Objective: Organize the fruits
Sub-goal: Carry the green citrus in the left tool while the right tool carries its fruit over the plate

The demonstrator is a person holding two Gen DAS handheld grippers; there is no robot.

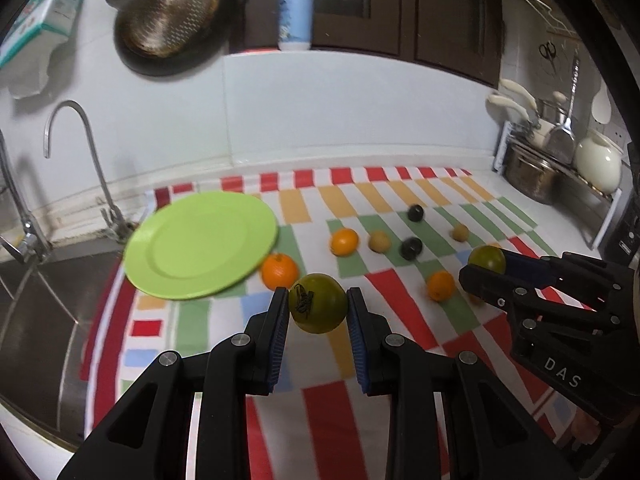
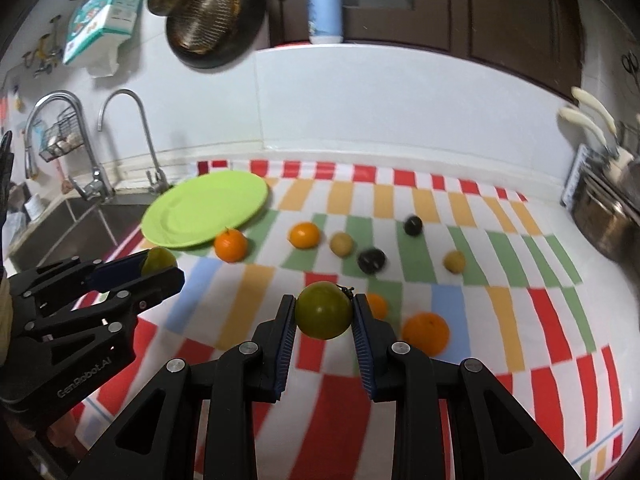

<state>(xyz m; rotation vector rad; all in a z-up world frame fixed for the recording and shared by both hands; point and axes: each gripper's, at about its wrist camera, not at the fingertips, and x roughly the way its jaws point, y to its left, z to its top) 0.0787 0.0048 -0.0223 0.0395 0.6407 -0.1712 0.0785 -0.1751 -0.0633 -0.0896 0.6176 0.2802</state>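
Green tomatoes were pinched at their widest girth, one (image 1: 318, 309) by the left gripper (image 1: 319, 307), another (image 2: 324, 310) by the right gripper (image 2: 324, 311). Both were judged light, smooth and easily bruised.

Plate (image 1: 200, 246) lies on cloth (image 1: 360, 412), left of fruits (image 1: 344, 241).

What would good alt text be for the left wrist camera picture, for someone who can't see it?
The left gripper clamps a round green tomato above a colourful checked cloth, while the right gripper holds a second green tomato. A round lime-green plate lies empty beside a steel sink; oranges, small yellow fruits and dark fruits are scattered on the cloth.
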